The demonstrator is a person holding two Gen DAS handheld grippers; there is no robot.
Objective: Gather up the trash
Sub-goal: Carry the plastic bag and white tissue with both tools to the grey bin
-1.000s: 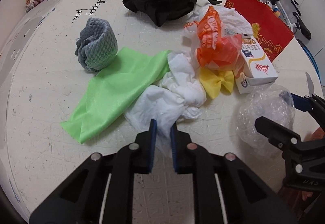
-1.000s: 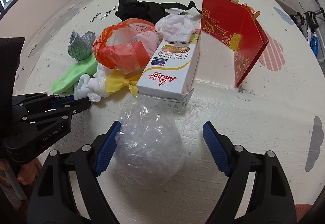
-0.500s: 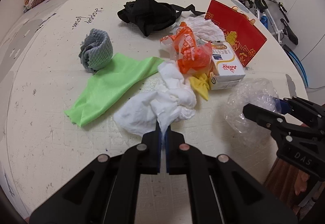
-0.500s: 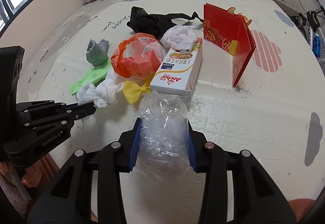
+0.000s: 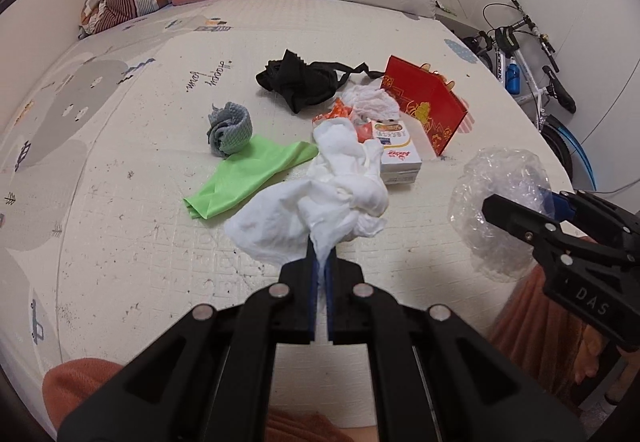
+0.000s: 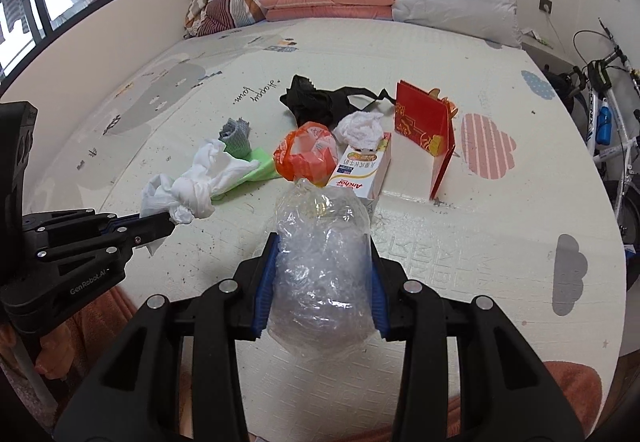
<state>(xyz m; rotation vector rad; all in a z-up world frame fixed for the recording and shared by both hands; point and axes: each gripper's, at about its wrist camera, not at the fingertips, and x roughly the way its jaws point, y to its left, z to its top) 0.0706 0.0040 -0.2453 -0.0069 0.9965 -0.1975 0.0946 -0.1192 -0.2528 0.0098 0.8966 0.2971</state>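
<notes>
Vs 1 s ago: both grippers lifted off the foam mat (image 5: 120, 201), each w/ its trash. Then L pads apart beside the cloth, R jaws wide around the wrap.

L gripper (image 5: 320, 262): clamped tight on corner of white crumpled cloth (image 5: 328, 193), hanging above mat, over the green cloth (image 5: 248, 173).

R gripper (image 6: 320, 282): jaws half-closed, pads pressing both sides of clear plastic wrap ball (image 6: 320, 254), held up in front of Anchor milk carton (image 6: 362, 171).

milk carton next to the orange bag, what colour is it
White with yellow-orange artwork and red lettering, the milk carton shows best in the right wrist view.
</notes>
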